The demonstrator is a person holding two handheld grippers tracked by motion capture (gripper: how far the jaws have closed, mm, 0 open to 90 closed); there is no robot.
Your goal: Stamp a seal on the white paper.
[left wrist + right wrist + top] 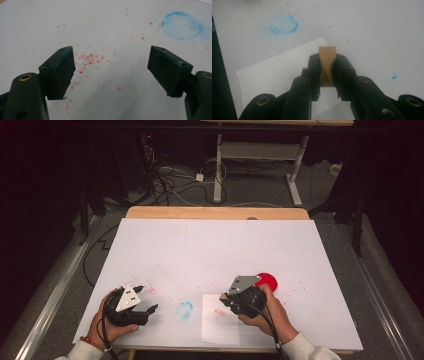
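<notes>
Between the right gripper's point(327, 75) fingers, a half-hidden wooden block point(327, 57)

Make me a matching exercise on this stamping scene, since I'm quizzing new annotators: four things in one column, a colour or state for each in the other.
Things:
1. left gripper
2. right gripper
3. ring-shaped ink mark
4. round ink pad

Colour or state:
a. red
b. shut on a wooden stamp block
c. blue
d. jaws wide apart, holding nothing

Pairs: 1-d, 2-b, 3-c, 4-a
</notes>
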